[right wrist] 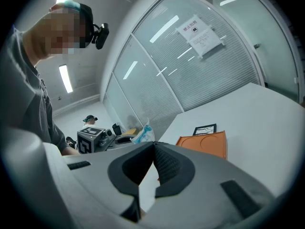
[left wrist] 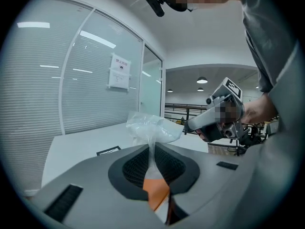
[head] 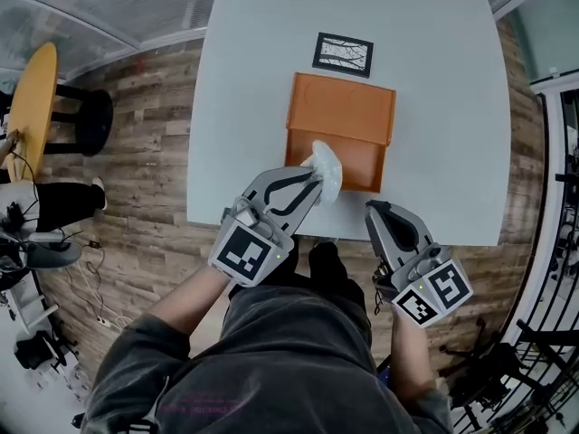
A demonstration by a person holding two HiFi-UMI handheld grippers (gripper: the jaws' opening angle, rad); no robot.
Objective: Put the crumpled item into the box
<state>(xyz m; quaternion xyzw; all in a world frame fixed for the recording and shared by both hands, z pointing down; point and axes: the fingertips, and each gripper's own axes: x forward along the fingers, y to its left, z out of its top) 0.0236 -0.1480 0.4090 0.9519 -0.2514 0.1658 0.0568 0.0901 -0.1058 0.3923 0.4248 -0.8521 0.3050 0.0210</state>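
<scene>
My left gripper [head: 314, 178] is shut on a crumpled clear plastic bag [head: 325, 166], held above the near edge of the orange box [head: 348, 116] on the white table [head: 434, 152]. In the left gripper view the bag [left wrist: 151, 128] rises from between the closed jaws, with a bit of the orange box [left wrist: 155, 192] below. My right gripper [head: 371, 209] is shut and holds nothing, near the table's front edge, right of the bag. In the right gripper view the box [right wrist: 206, 143] lies ahead and the bag [right wrist: 142, 134] shows at left.
A black-framed marker card [head: 343, 53] lies on the table beyond the box. A round yellow table [head: 30, 107] and a black stool [head: 88, 121] stand at left on the wooden floor. Metal railings [head: 556, 242] run along the right side.
</scene>
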